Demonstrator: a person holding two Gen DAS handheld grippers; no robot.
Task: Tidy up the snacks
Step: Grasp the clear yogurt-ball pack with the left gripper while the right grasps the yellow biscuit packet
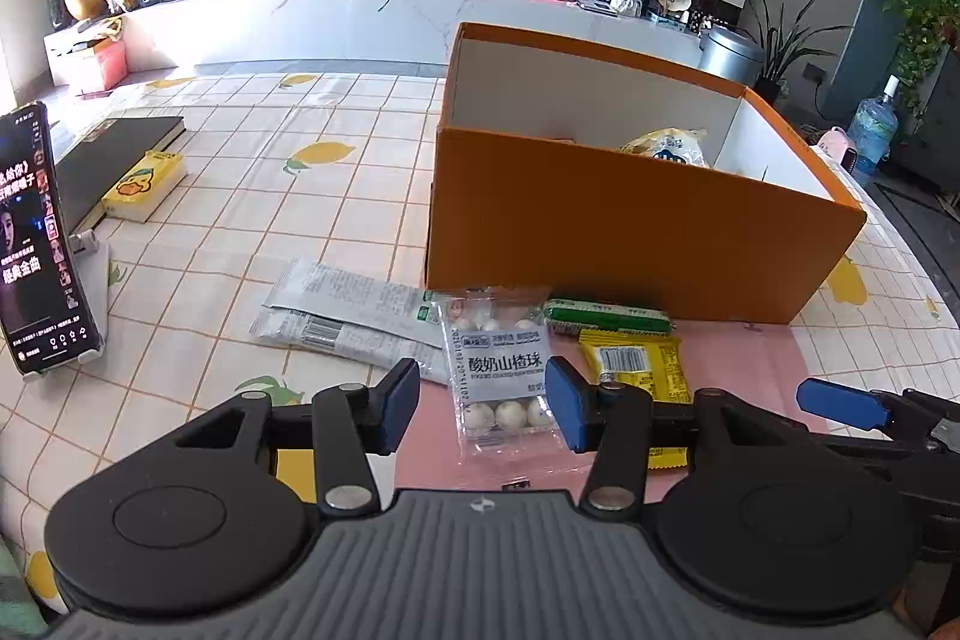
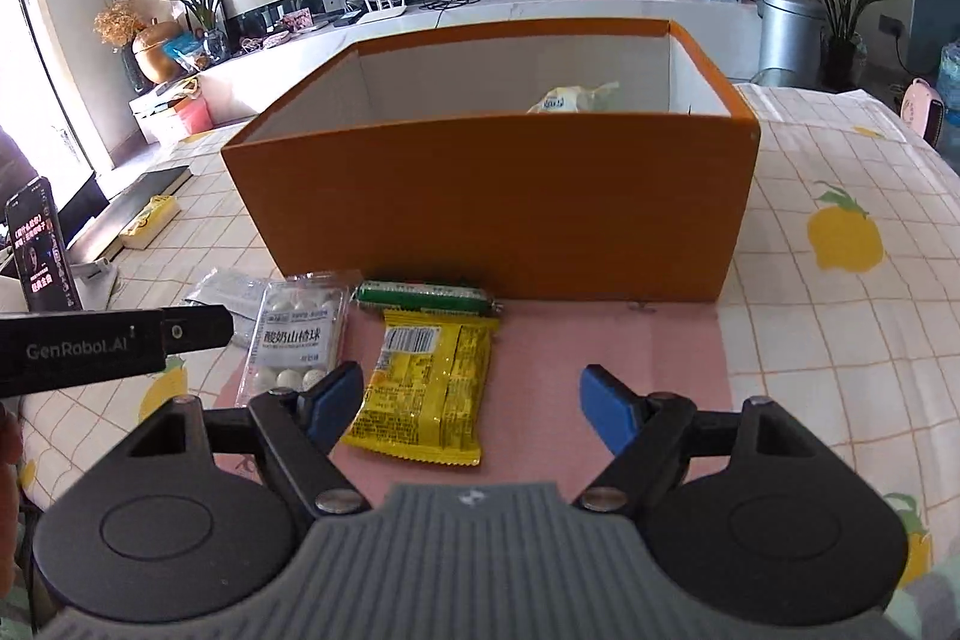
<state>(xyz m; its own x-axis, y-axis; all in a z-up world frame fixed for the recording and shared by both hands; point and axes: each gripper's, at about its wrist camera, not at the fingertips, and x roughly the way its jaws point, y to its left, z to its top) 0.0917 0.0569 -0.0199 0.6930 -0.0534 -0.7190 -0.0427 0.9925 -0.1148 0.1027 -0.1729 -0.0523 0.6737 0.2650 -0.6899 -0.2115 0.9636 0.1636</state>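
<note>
Your left gripper point(image 1: 482, 403) parted over the clear white-ball snack packet point(image 1: 501, 370), gripping nothing, your right gripper point(image 2: 474, 403) wide apart, empty, over the yellow foil snack packet point(image 2: 429, 388), orange cardboard box point(image 2: 498, 214) beyond

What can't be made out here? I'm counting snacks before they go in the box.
- Orange box floor, both wrist views: the near wall hides it; only one pale bag shows above the wall.
- Yellow packet, left wrist view: its lower part is behind the left gripper.
- Grey-white wrappers, right wrist view: mostly covered by the other gripper's body.
</note>
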